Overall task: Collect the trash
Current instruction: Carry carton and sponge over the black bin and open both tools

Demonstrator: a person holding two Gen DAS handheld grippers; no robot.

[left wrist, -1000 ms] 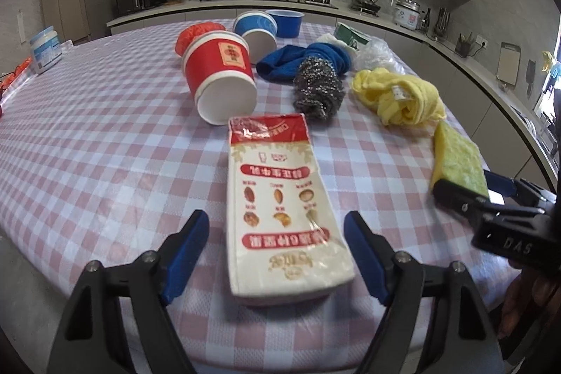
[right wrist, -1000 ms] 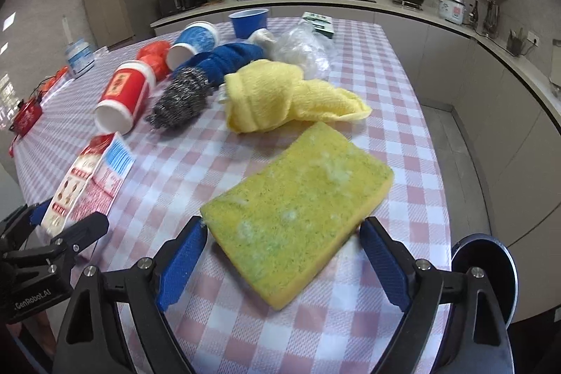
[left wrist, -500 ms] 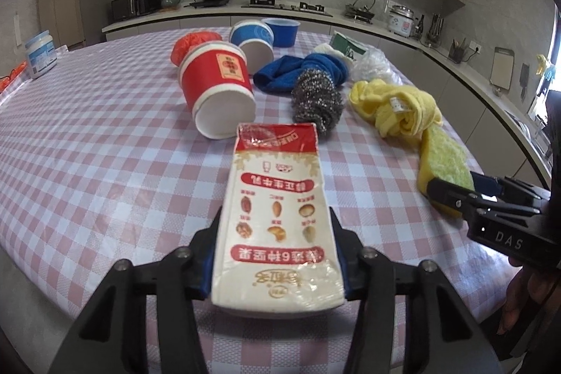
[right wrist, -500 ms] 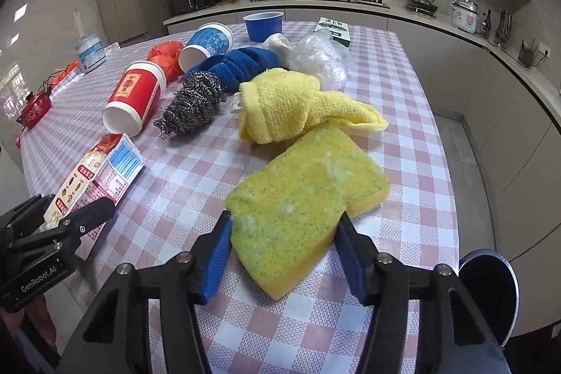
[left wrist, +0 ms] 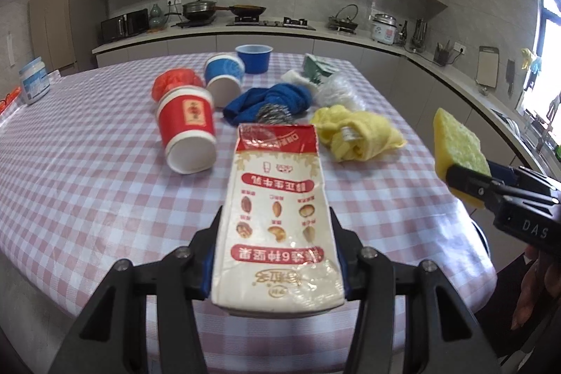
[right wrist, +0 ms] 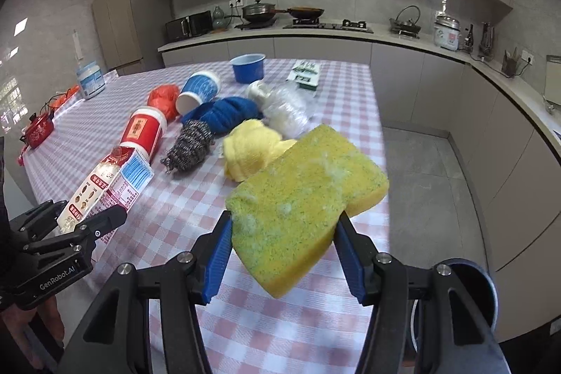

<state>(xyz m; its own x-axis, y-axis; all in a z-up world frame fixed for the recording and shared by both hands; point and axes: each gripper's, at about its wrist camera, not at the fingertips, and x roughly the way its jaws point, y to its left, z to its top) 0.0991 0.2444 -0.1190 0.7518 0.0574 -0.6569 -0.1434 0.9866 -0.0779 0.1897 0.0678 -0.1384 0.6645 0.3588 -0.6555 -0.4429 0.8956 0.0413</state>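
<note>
Left gripper [left wrist: 277, 255]: closed on the milk carton [left wrist: 277, 216], its blue pads pressing the carton's two long sides near the base; the carton's red top end points away from the claw, out over the table.
Milk carton: held in the air above the near edge of the checked tablecloth [left wrist: 87, 170], print upside down in the left wrist view.
Red paper cup [left wrist: 186, 132]: lying on its side on the cloth, open mouth toward the camera, beyond and left of the carton.
Blue paper cup [left wrist: 224, 76]: on its side behind the red cup, beside an orange-red plastic bag [left wrist: 175, 81].
Blue bowl [left wrist: 254, 58]: upright, farther back.
Steel scourer [right wrist: 189, 146]: on the cloth, touching the blue cloth [right wrist: 228, 113].
Yellow cloth [right wrist: 252, 146]: crumpled, just behind the sponge.
Right gripper [right wrist: 282, 251]: clamped on the yellow-green sponge [right wrist: 301, 195], pads squeezing its near end; the sponge juts forward and upward from the claw, clear of the table.
Bin [right wrist: 470, 290]: dark round opening on the floor, right of the right gripper.
</note>
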